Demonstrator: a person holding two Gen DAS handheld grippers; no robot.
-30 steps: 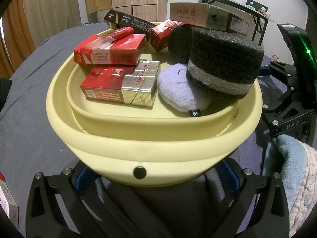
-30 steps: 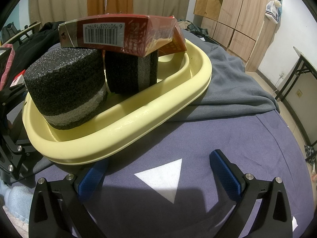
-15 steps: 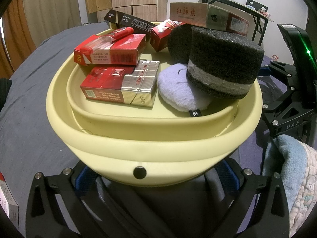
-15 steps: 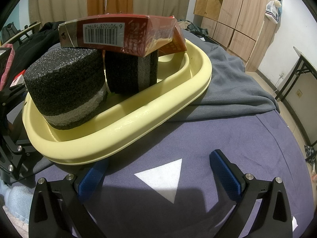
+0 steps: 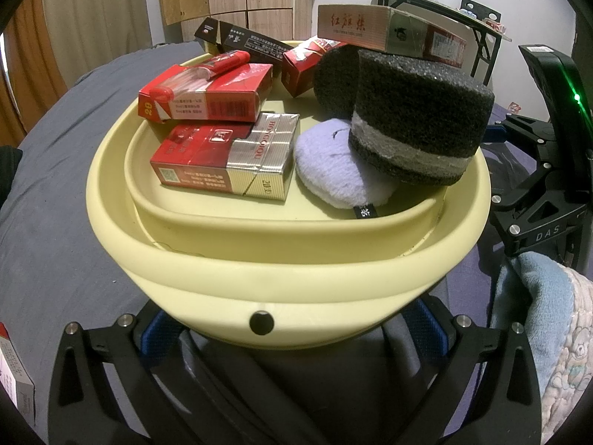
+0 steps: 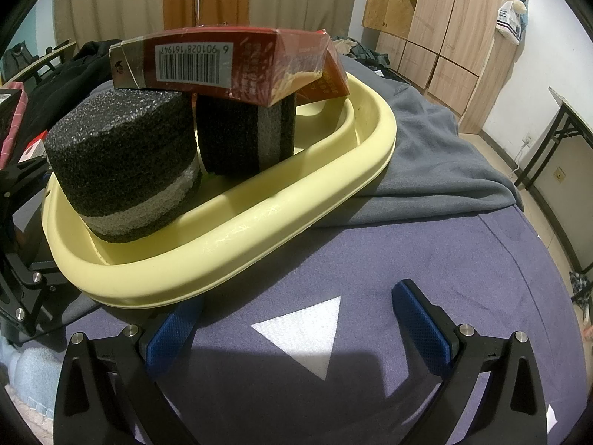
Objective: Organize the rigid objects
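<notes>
A pale yellow basin (image 5: 289,278) sits on the bed and holds several red cigarette packs (image 5: 226,159), a lilac puff (image 5: 333,167), two black foam blocks (image 5: 418,118) and a carton (image 5: 389,29) lying across the blocks. My left gripper (image 5: 289,333) is open, its blue pads on either side of the basin's near wall. My right gripper (image 6: 300,322) is open and empty over the purple cloth, its left pad under the basin's rim (image 6: 259,230). The carton (image 6: 222,63) and foam blocks (image 6: 126,163) show there too.
A white triangle (image 6: 307,330) marks the purple cloth between my right fingers. A grey blanket (image 6: 437,170) lies beyond the basin. A light blue towel (image 5: 537,296) lies at the right, a loose pack (image 5: 11,374) at the far left. A folding table (image 6: 570,122) stands by the wall.
</notes>
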